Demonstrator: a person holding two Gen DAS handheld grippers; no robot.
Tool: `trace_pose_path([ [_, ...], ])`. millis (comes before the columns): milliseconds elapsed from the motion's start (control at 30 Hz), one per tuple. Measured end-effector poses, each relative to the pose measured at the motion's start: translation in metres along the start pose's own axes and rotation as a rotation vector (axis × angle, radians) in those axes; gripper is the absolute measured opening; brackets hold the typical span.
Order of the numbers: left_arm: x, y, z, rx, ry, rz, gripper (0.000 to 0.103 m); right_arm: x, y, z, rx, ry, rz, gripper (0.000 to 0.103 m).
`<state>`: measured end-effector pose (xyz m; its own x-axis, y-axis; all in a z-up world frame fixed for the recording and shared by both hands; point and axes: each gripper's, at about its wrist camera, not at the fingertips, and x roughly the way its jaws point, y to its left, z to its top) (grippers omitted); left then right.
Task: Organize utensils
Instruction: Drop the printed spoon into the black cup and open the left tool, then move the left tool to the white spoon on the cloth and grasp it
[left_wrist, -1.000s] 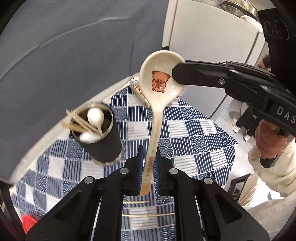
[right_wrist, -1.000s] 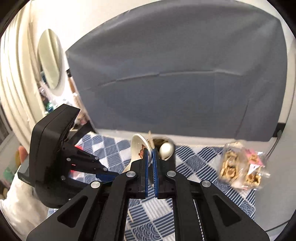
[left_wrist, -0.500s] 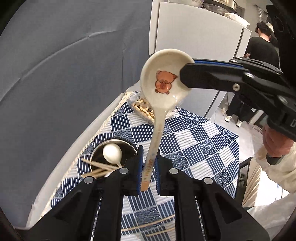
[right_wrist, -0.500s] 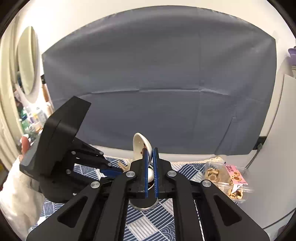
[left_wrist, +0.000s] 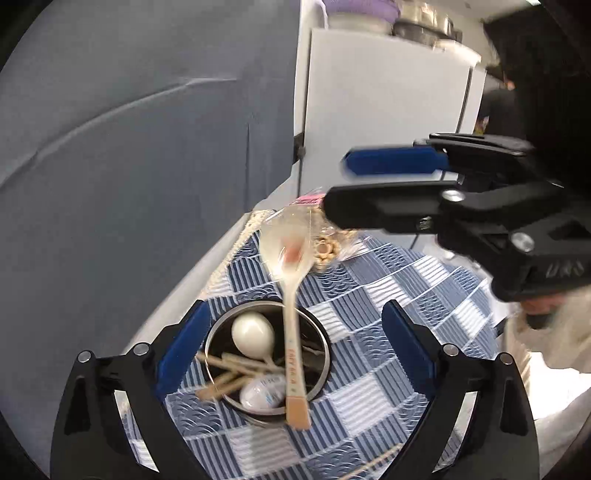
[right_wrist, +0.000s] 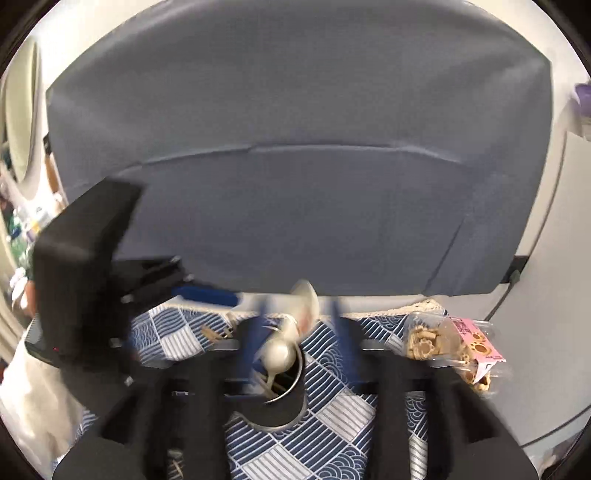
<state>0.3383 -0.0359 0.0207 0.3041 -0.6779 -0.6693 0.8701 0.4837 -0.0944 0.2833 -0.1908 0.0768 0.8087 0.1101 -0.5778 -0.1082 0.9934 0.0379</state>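
Here a glossy ceramic spoon (left_wrist: 291, 295) overhangs the round steel cup (left_wrist: 321, 343)

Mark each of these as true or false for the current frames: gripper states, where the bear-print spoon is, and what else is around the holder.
1. The left gripper is clamped on the spoon handle. False: its jaws stand wide apart, touching nothing.
2. The bear-print spoon is over the utensil holder, handle end down. True.
3. The right gripper is shut. False: its fingers are spread open.
4. The holder already contains a white spoon and wooden chopsticks. True.
5. A clear snack bag lies on the checked tablecloth. True.
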Motion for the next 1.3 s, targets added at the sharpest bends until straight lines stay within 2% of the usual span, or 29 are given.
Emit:
trace_pose_path([
  [100, -0.018, 0.0, -0.01, -0.018, -0.034, 0.053, 0.094, -0.003, -0.008, -0.001, 0.032, 0.001, 0.032, 0.06],
  [167, -0.023, -0.002, -0.011, -0.035, -0.039, 0.084, 0.097, -0.003, -0.01, -0.003, 0.028, 0.01, 0.019, 0.062],
  [267, -0.032, -0.003, -0.018, -0.073, -0.024, 0.098, 0.097, -0.003, -0.013, -0.011, 0.033, 0.026, 0.025, 0.072],
  [400, -0.037, -0.006, -0.034, -0.108, 0.002, 0.132, 0.097, -0.003, -0.022, -0.027, 0.058, 0.065, 0.032, 0.074],
  [533, -0.036, -0.013, -0.048, -0.139, 0.04, 0.134, 0.097, -0.007, -0.031, -0.044, 0.052, 0.102, 0.02, 0.078],
  [833, -0.014, -0.047, -0.068, -0.19, 0.111, 0.152, 0.097, -0.018, -0.08, -0.087, 0.041, 0.197, -0.034, 0.082],
  [1100, 0.011, -0.089, -0.06, -0.216, 0.136, 0.154, 0.097, -0.029, -0.141, -0.118, 0.066, 0.253, -0.042, 0.084],
  [1300, 0.038, -0.121, -0.052, -0.228, 0.154, 0.17, 0.097, -0.032, -0.179, -0.141, 0.074, 0.289, -0.017, 0.084],
])
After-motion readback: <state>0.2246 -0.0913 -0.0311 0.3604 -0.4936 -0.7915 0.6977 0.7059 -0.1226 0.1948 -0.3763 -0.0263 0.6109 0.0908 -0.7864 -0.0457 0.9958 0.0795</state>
